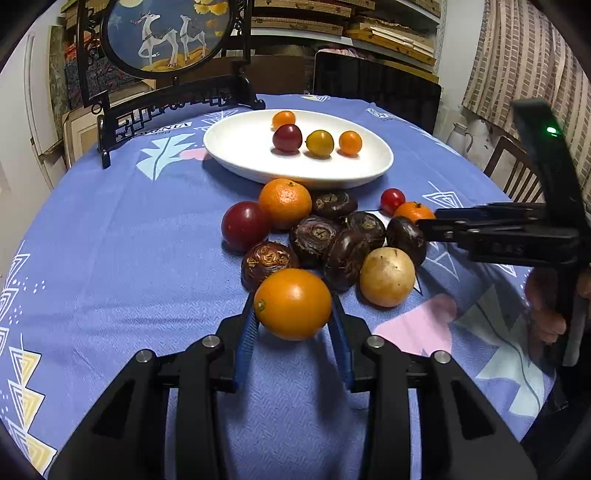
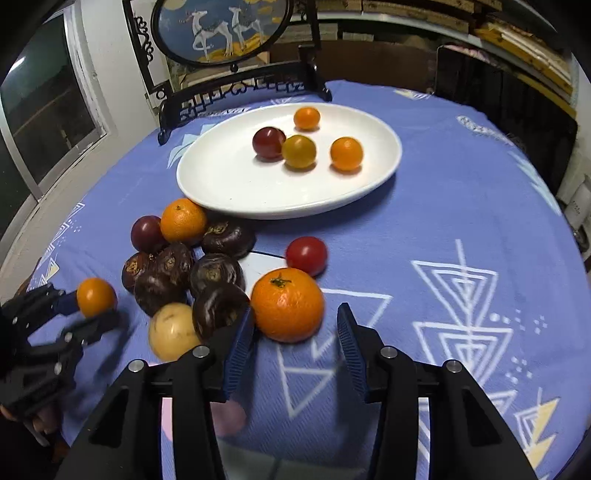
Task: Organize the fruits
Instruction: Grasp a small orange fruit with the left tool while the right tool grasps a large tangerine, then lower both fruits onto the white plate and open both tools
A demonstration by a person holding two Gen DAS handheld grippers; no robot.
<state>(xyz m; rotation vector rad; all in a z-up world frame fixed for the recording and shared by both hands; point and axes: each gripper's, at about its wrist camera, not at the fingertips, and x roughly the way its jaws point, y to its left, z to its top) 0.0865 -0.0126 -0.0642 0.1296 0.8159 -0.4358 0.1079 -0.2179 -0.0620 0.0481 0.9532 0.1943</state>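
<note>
Left gripper point(image 1: 293, 314) pinched on a smooth orange fruit point(image 1: 293, 303), held between both blue pads at the near edge of the pile. Right gripper point(image 2: 295, 328) spread wide, a mandarin point(image 2: 287, 305) between the tips against the left pad, clear of the right. Contact beneath the mandarin hidden; left gripper blurred in the right wrist view.

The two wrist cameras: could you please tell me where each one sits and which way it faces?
Left wrist: on the left gripper, looking along its fingers past the small orange it holds toward the white plate; the right gripper and a hand show at right.
Right wrist: on the right gripper, open by a mandarin, facing the plate; the left gripper shows at left.
Shared: the plate, the fruit pile, the deer screen.
</note>
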